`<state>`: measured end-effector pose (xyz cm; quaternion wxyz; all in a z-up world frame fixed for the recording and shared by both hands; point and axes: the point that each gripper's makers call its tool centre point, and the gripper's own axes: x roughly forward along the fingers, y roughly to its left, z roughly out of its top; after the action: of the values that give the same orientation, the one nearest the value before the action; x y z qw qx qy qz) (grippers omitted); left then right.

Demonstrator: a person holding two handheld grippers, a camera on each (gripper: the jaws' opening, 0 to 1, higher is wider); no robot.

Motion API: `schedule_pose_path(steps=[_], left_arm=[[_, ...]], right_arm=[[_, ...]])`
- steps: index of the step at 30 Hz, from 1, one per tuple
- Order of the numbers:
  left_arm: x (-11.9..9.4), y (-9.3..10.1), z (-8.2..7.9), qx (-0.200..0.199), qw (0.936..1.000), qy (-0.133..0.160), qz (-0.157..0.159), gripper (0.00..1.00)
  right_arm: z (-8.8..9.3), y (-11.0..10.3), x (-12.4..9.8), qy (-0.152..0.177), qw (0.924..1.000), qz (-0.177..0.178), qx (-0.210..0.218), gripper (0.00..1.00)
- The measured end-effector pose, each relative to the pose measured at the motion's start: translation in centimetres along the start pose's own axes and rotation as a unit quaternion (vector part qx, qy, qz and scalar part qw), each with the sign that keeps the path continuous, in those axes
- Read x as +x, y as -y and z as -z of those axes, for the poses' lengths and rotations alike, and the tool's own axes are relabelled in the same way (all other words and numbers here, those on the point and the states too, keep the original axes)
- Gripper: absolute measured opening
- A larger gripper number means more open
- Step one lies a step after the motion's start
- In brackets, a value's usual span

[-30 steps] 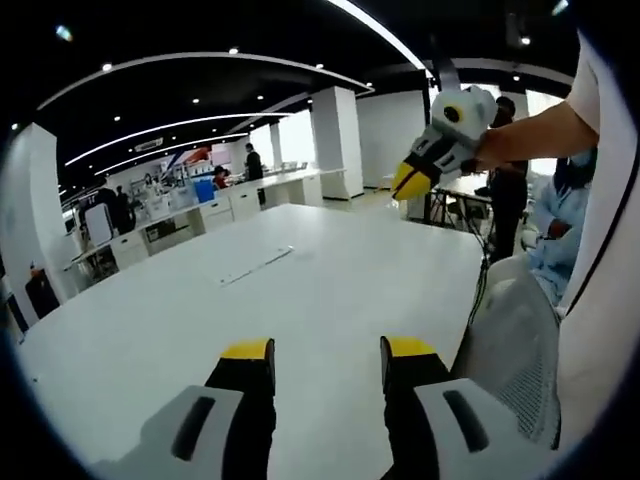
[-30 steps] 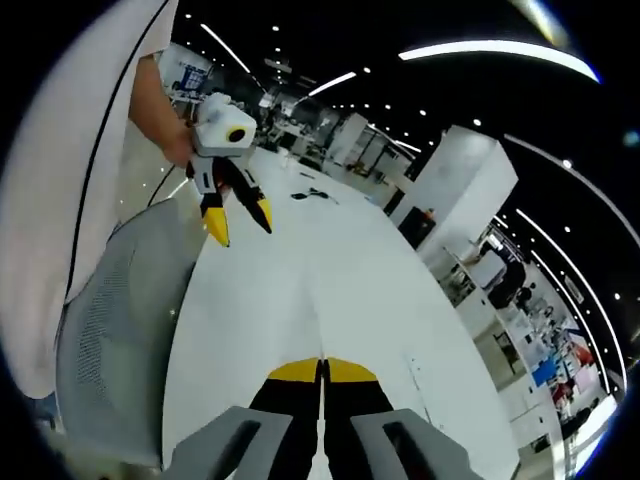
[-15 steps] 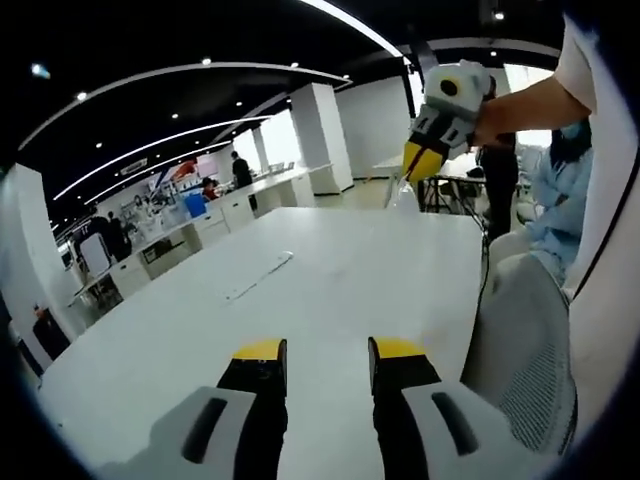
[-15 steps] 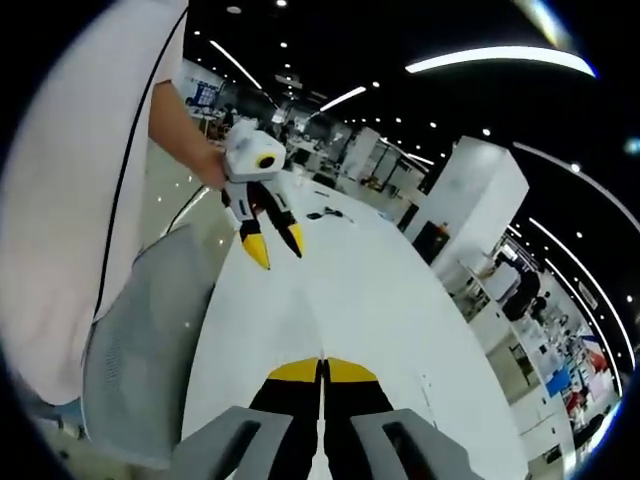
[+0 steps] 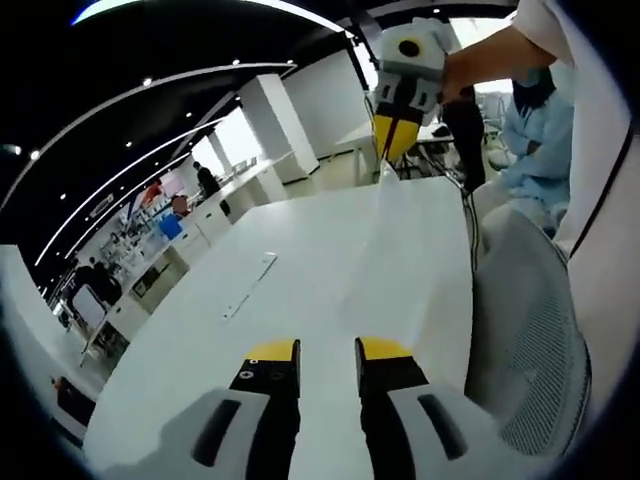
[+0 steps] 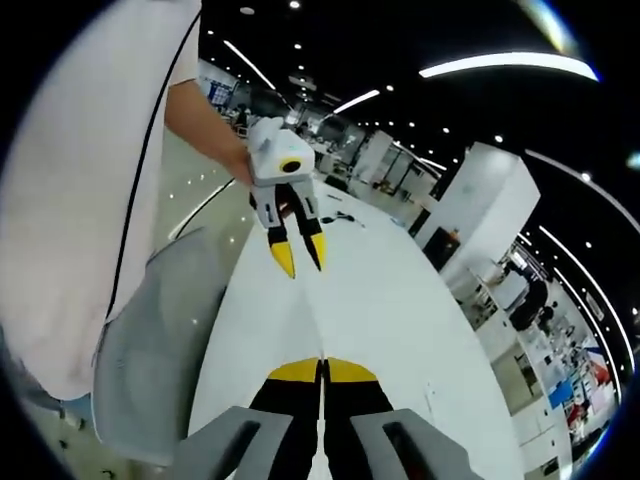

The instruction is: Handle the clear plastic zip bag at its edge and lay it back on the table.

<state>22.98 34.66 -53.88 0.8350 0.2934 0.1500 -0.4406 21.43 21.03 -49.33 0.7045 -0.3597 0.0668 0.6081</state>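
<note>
Right gripper view: jaws pressed together on the bag edge, above the white table

Right gripper view looks along the right gripper [image 6: 322, 366], and its two yellow-tipped jaws are pressed together with no gap between them. A thin clear edge comes out from between the tips and runs forward over the white table [image 6: 400, 300]. This is the clear plastic zip bag [image 6: 310, 312], and it is very hard to see because it is transparent against the white top. How much of the bag rests on the table, I cannot tell.

Further along the table hangs the left gripper [image 6: 300, 260], held in a person's hand [image 6: 243, 165]. Its jaws point down toward the table top and stand apart, with nothing between them.

From the left gripper view, the left gripper [image 5: 328, 350] shows the same gap between its yellow tips, and white table [image 5: 330, 230] is seen through that gap. At the far end of the table the right gripper [image 5: 392, 148] is lifted above the surface with the tips together. The zip bag [image 5: 392, 215] hangs from them as a faint clear sheet that reaches down to the table.

A long thin strip [image 5: 250, 285] lies flat on the table, well apart from both grippers. A grey mesh chair [image 5: 525, 340] stands just beside the near edge of the table.
</note>
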Motion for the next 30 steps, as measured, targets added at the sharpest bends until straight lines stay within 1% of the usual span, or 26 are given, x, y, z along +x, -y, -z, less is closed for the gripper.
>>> schedule_pose_path(steps=[3, 4, 9, 14, 22, 27, 30], left_arm=[[0.2, 0.3, 0.3, 0.019, 0.9995, -0.015, 0.018, 0.13], [0.3, 0.4, 0.2, 0.028, 0.9993, -0.017, 0.021, 0.13], [0.6, 0.5, 0.2, 0.044, 0.9982, -0.025, 0.032, 0.13], [0.9, 1.2, 0.5, 0.059, 0.9958, -0.039, 0.058, 0.09], [0.9, 2.3, 0.8, 0.062, 0.9928, -0.048, 0.09, 0.07], [0.7, 2.8, 0.6, 0.059, 0.9913, -0.049, 0.107, 0.06], [0.6, 2.9, 0.4, 0.064, 0.9899, -0.052, 0.115, 0.06]], right_arm=[[-0.2, -0.1, 0.0, -0.001, 1.0, -0.003, -0.006, 0.0], [-0.2, -0.1, 0.0, -0.002, 1.0, -0.003, -0.008, 0.0], [-0.4, -0.3, 0.0, -0.003, 0.9999, -0.008, -0.012, 0.0], [-0.6, -0.4, 0.0, -0.004, 0.9998, -0.012, -0.013, 0.0], [-0.4, -0.6, 0.1, -0.008, 0.9997, -0.017, -0.013, 0.0], [0.1, -0.7, 0.2, -0.014, 0.9996, -0.022, -0.013, 0.0], [0.3, -0.7, 0.2, -0.017, 0.9995, -0.023, -0.014, 0.0]])
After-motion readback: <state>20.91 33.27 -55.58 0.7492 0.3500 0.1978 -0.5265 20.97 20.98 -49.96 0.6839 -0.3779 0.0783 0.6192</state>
